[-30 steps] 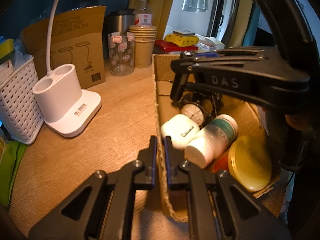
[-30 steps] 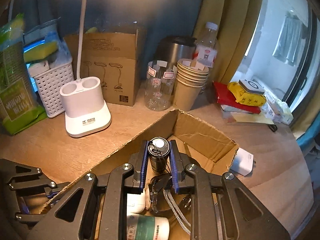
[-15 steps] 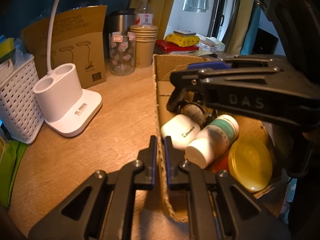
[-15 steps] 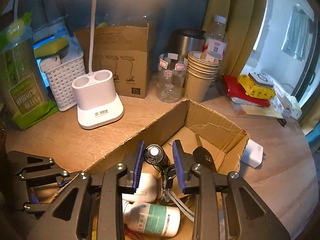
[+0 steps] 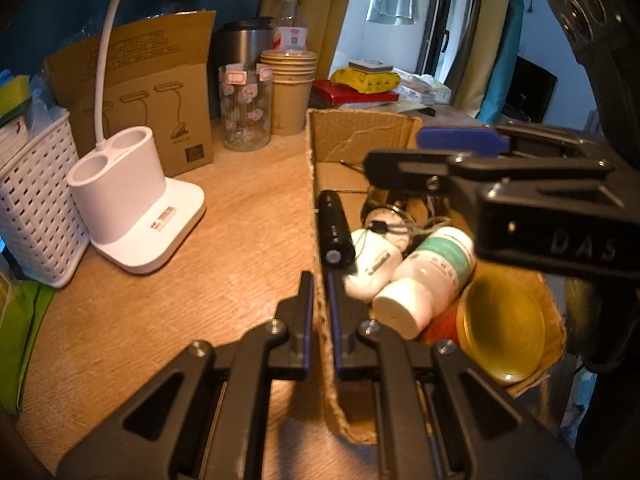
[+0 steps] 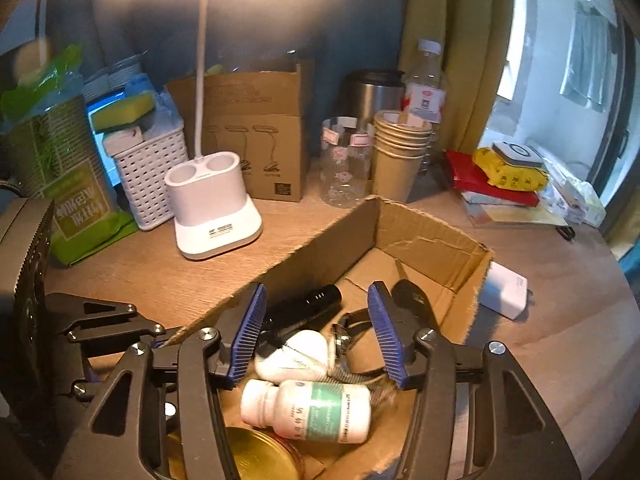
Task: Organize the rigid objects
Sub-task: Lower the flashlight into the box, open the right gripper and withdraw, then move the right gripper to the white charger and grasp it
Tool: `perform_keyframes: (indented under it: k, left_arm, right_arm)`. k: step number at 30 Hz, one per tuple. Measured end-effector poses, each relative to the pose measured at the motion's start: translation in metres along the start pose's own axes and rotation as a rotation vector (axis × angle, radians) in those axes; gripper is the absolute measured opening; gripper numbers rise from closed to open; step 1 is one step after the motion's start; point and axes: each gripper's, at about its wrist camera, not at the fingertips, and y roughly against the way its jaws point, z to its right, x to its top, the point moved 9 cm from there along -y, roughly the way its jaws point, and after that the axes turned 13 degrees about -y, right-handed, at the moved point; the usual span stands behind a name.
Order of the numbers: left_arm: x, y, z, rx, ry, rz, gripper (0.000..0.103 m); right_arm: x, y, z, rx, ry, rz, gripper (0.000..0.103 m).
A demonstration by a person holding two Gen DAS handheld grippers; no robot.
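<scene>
An open cardboard box (image 5: 360, 120) stands on the wooden desk. My left gripper (image 5: 320, 280) is shut on its near left wall and shows low at the left in the right wrist view (image 6: 160, 334). My right gripper (image 6: 316, 292) hangs over the box with its jaws opening and the pads touching nothing. Under them a black flashlight (image 6: 304, 306) lies along the left wall (image 5: 335, 232). Also inside are a white earbud case (image 6: 294, 356), a white bottle with a green label (image 6: 308, 410), a yellow lid (image 5: 500, 332), a small watch (image 5: 384, 216) and a cord.
A white lamp base (image 5: 132, 208) and a white basket (image 5: 36, 204) stand to the left of the box. Behind it are a lamp carton (image 5: 160, 92), a glass jar (image 5: 246, 108) and stacked paper cups (image 5: 292, 88). A white charger (image 6: 504, 288) lies at the box's right corner.
My right gripper's jaws have spread and let go of the black flashlight, which now lies in the box by the left wall. The right gripper drew back a little. The left gripper kept still.
</scene>
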Motion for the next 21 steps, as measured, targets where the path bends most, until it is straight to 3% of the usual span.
perform_keyframes:
  k: [10, 15, 21]
  left_arm:
    - [0.0, -0.001, -0.001, 0.001, -0.001, 0.001, 0.008]
    - [0.0, 0.0, 0.0, 0.001, -0.001, 0.001, 0.008]
    - [0.0, -0.001, -0.001, 0.002, -0.001, 0.001, 0.008]
  right_arm:
    - [0.007, 0.02, 0.038, -0.043, -0.099, 0.077, 0.067]
    - [0.011, 0.031, 0.057, -0.085, -0.128, 0.118, 0.078]
    - [0.015, 0.04, 0.086, -0.146, -0.144, 0.162, 0.08]
